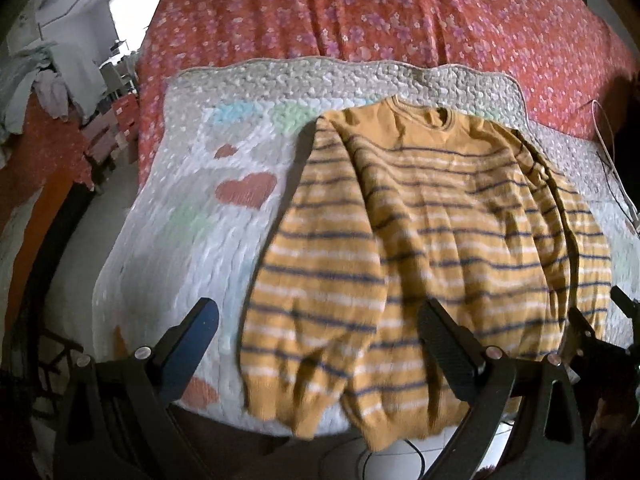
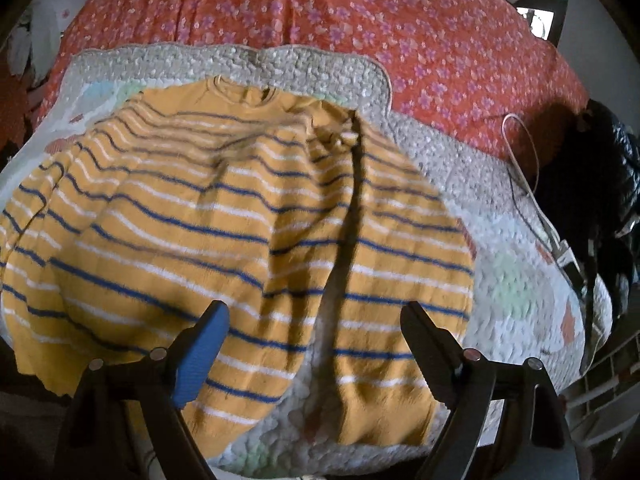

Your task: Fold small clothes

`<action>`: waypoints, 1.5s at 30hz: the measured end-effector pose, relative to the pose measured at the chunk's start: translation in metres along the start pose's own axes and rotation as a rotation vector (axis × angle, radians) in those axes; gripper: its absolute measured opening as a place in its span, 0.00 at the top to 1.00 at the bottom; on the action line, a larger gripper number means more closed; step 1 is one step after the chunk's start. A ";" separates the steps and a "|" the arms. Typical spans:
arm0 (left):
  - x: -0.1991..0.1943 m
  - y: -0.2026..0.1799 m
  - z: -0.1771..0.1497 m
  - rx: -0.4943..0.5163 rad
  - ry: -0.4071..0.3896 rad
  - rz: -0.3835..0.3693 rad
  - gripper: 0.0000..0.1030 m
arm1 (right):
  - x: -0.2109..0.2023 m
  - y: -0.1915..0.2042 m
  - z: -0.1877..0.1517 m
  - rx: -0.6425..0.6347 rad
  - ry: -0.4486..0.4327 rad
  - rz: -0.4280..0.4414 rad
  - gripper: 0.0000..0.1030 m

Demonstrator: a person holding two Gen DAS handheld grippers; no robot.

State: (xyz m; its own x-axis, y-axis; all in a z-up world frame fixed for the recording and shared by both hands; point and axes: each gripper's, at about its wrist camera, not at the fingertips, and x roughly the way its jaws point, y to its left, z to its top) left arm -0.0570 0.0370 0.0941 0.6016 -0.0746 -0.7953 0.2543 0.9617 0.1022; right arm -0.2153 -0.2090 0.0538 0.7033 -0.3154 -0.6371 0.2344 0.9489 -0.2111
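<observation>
Spread across a bed with a red floral bedsheet (image 1: pixel 360 12) is a white quilted blanket (image 1: pixel 192 208) patterned with hearts, and on it lies the task's garment, a small mustard-yellow sweater (image 1: pixel 432 216) with navy and white stripes. It lies flat, collar toward the far side and hem toward the near edge of the blanket, where the cloth hangs slightly over.

Judging by how it lies, the fold is at an early stage. Both sleeves run down alongside the body rather than sticking out. In the right wrist view the right sleeve (image 2: pixel 384 280) lies beside the body with a strip of blanket showing between them lower down; the left sleeve (image 1: pixel 304 280) rests at the body's left edge, perhaps overlapping it a little. No crosswise fold shows: the sweater is at full length, with a few wrinkles across the chest.

The left gripper (image 1: pixel 320 344) hovers above the left sleeve's cuff end, jaws spread wide with nothing pinched. The right gripper (image 2: pixel 316 332) hovers above the gap between the body and right sleeve, likewise wide apart and empty. Neither tool clearly touches the cloth.

What seems left is bringing the sleeves over the body, if wanted, then folding hem toward collar. A white cable (image 2: pixel 524 168) lies on the bed to the right, well apart from the sweater.
</observation>
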 end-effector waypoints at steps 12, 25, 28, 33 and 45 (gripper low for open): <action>0.030 -0.004 0.030 0.056 0.042 0.009 0.03 | -0.013 -0.027 0.004 0.096 0.143 -0.071 0.14; 0.037 0.022 -0.001 -0.142 0.133 0.017 0.03 | 0.007 -0.063 0.003 0.196 0.256 -0.097 0.16; 0.038 0.021 -0.006 -0.185 0.140 -0.022 0.03 | 0.022 -0.068 0.000 0.255 0.277 -0.064 0.19; 0.035 0.011 -0.012 -0.204 0.094 -0.098 0.03 | 0.024 -0.069 -0.006 0.242 0.285 -0.023 0.20; 0.016 -0.021 -0.019 -0.114 0.057 -0.098 0.03 | 0.059 -0.026 -0.013 -0.099 0.384 -0.066 0.58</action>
State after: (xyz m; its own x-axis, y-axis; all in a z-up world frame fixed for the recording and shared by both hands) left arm -0.0673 0.0207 0.0682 0.5338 -0.1574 -0.8308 0.2197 0.9746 -0.0435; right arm -0.1891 -0.2519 0.0120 0.3824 -0.3699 -0.8467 0.1916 0.9282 -0.3190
